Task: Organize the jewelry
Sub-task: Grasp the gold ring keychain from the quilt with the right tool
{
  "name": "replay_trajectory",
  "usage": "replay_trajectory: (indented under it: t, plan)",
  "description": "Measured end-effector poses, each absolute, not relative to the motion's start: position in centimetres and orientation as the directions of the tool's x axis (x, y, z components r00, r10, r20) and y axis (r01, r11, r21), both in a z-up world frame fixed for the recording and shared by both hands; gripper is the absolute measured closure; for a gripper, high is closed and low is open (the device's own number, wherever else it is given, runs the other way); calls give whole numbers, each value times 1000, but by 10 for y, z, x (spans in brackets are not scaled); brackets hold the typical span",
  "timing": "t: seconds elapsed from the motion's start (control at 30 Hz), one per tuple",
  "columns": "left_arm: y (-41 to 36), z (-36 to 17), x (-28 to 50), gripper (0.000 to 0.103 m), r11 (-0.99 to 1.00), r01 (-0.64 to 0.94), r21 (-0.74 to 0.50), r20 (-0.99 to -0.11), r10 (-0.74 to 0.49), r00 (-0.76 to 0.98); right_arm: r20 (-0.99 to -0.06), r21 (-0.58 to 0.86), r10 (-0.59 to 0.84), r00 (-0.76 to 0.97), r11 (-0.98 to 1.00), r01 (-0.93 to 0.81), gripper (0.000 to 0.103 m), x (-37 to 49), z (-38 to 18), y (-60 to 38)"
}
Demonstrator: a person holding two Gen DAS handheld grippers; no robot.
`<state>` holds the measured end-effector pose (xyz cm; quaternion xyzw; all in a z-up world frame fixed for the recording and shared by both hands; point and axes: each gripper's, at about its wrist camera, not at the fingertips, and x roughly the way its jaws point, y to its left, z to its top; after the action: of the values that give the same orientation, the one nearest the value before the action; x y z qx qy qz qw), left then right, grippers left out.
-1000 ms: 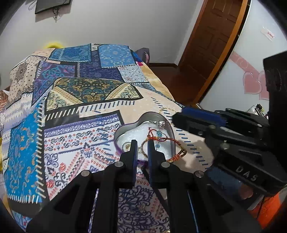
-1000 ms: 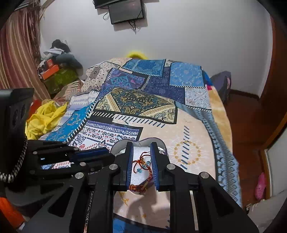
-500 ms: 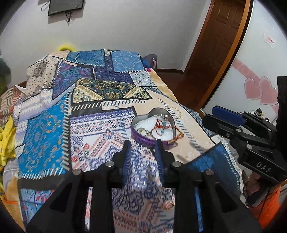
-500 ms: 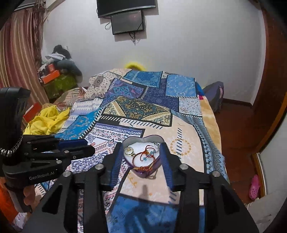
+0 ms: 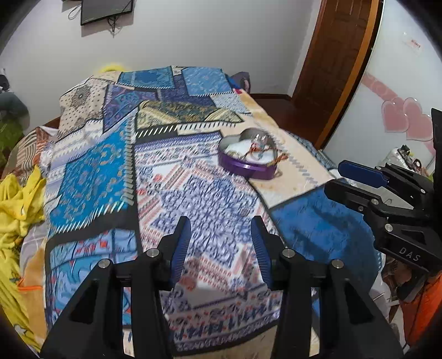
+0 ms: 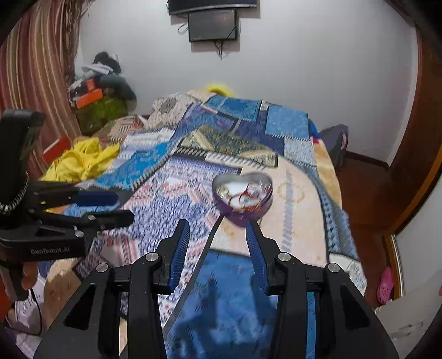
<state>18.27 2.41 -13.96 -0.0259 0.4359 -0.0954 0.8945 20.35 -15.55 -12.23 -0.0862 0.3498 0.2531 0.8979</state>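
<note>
Patterned bedspread (image 5: 193,198), purple heart-shaped tin (image 5: 248,163), bracelets (image 6: 246,194) inside

- Bed (image 5: 91,171): patchwork bedspread, blue and cream.
- Yellow cloth (image 6: 83,163): bunched at bed's left edge.
- Screen (image 6: 212,24): wall-mounted, cables hanging.
- Door (image 5: 331,63): brown wood.
- Heart stickers (image 5: 406,118): pink, on the wall.

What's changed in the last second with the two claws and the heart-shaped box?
Both claws, left claw and right claw, backed away from the heart-shaped box; their jaws have just been opening, nothing between them. The box and its jewelry stayed on the bedspread.
</note>
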Motion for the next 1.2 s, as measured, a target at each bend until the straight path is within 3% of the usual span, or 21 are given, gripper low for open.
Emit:
replay_trajectory:
  t: [0.57,0.87,0.93,0.97,1.2]
  plan:
    - [33,-170,136,59,985,101,-138,-785,-171,595,-793,33,395,464,788,-615,64,184,-188,-117]
    - [31,-174,141,59,986,112,-126,-793,-168,585,-782,8,398,480,776,-630,65,180,-200,-115]
    - [31,-175,143,59,986,112,-126,-796,-168,581,-780,4,405,477,766,-643,76,178,-199,-115]
    - [30,-175,144,59,985,114,-126,-797,-169,580,-781,11,412,470,761,-649,88,178,-199,-115]
    - [21,-174,154,59,982,155,-111,-799,-181,574,-767,55,436,472,777,-628,95,183,-195,-124]
